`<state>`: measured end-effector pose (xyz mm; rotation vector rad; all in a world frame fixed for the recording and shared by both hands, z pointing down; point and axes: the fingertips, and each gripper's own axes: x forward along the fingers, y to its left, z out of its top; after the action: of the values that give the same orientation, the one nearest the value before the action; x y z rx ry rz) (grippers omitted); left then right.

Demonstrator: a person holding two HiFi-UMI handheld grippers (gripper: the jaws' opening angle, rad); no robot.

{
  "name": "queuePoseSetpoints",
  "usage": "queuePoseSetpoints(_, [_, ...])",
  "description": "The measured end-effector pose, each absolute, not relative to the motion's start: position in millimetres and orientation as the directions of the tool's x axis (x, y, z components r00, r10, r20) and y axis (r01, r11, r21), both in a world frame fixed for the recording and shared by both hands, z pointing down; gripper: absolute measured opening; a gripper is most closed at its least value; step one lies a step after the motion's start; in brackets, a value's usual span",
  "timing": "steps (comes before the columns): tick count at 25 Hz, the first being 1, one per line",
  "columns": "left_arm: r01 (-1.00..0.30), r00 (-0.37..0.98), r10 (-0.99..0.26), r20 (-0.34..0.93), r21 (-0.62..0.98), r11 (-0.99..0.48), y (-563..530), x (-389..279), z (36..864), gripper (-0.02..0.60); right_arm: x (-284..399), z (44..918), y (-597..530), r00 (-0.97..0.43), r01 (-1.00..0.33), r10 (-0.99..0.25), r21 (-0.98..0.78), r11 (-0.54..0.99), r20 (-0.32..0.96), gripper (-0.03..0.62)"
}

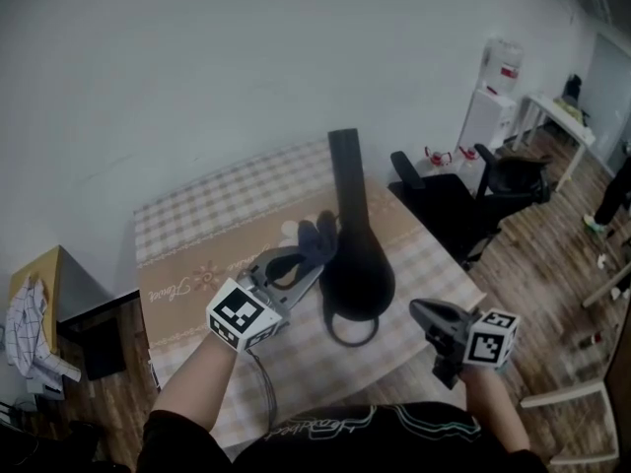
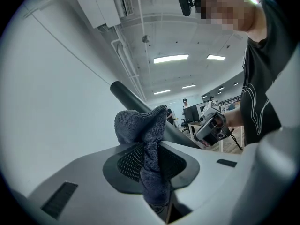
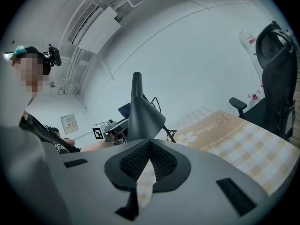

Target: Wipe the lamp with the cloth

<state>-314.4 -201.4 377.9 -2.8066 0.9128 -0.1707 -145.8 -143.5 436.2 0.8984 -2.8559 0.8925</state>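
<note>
Nearest to me, the right claw hangs off the near right edge of the tabletop, well clear of the work. Its own view shows the jaws drawn almost together with only a sliver of checked tabletop between them, so it carries nothing. A little farther in, on the left, the left claw is clamped tight on the dark grey cloth. The fabric is pinched between the pads and bunches out ahead of the tips in a loose wad. That wad sits right at the left flank of the black lamp, which stands mid-tabletop, and from the head view it looks to be touching. I read this as the wiping step itself, with the cloth on or arriving at the lamp's body. The next move calls for a steady drag along that dark surface, pressing lightly enough that the lamp doesn't tip or slide. My free right claw could come in to brace it. Beyond, at the far right, a black office chair sits off the tabletop.
</note>
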Motion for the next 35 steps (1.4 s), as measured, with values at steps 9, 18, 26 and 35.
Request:
queuePoseSetpoints(9, [-0.597,0.779,-0.616,0.117,-0.162,-0.786,-165,-320,404,0.072,-149,433,-128,-0.864,-0.490,-0.468,-0.523,0.697,0.186,0.011])
queuePoseSetpoints(18, [-0.678,0.710,-0.684,0.167,-0.099,-0.728,-93,-319,407,0.072,-145,418,-82,-0.901,-0.428,-0.399,-0.488,0.761,0.169,0.011])
queuePoseSetpoints(26, [-0.687,0.716,-0.679,0.163,-0.008,-0.727,0,-267,380,0.072,-135,387,-20,-0.931,-0.363,-0.339,-0.386,0.848,0.131,0.011])
queuePoseSetpoints(35, [-0.720,0.693,-0.702,0.166,0.105,-0.686,100,-203,360,0.072,-106,364,77,-0.959,-0.285,-0.273,-0.311,0.907,0.082,0.011])
